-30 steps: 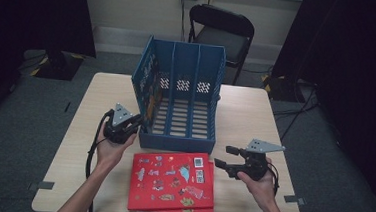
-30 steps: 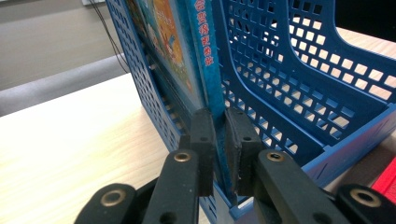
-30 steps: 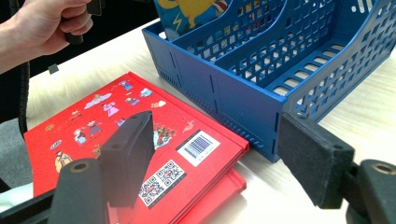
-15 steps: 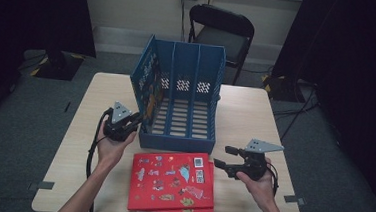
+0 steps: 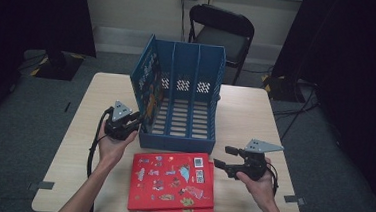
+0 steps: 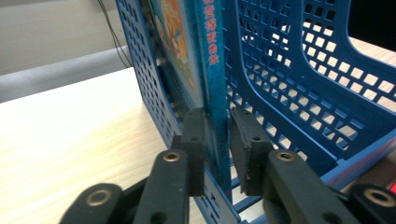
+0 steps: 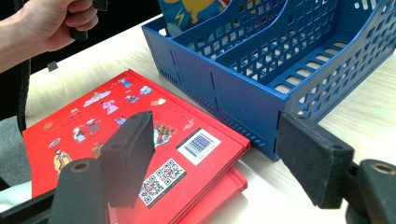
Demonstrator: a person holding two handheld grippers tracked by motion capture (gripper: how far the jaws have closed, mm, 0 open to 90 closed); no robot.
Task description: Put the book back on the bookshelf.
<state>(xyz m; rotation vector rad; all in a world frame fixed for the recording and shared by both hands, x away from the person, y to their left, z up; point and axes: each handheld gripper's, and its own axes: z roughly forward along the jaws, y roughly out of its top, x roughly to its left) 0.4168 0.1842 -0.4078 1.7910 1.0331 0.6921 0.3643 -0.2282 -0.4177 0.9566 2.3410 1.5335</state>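
Note:
A blue slotted file rack (image 5: 173,142) stands at the table's middle. In its leftmost compartment a thin blue-spined picture book (image 5: 150,83) stands upright. My left gripper (image 5: 136,118) is at the rack's front left corner. In the left gripper view the gripper (image 6: 219,140) is shut on the book's spine (image 6: 212,56), one pad on each side. Two red books (image 5: 173,182) lie stacked flat in front of the rack. My right gripper (image 5: 222,157) hovers open just right of them; in its own view the gripper (image 7: 217,135) is empty, with the top red book (image 7: 93,126) and the rack (image 7: 243,98) ahead.
A black folding chair (image 5: 221,28) stands behind the light wooden table (image 5: 255,115). The rack's middle and right compartments hold nothing. The hand (image 7: 51,23) holding the left gripper appears at the top left of the right gripper view. Bare table lies to the rack's right.

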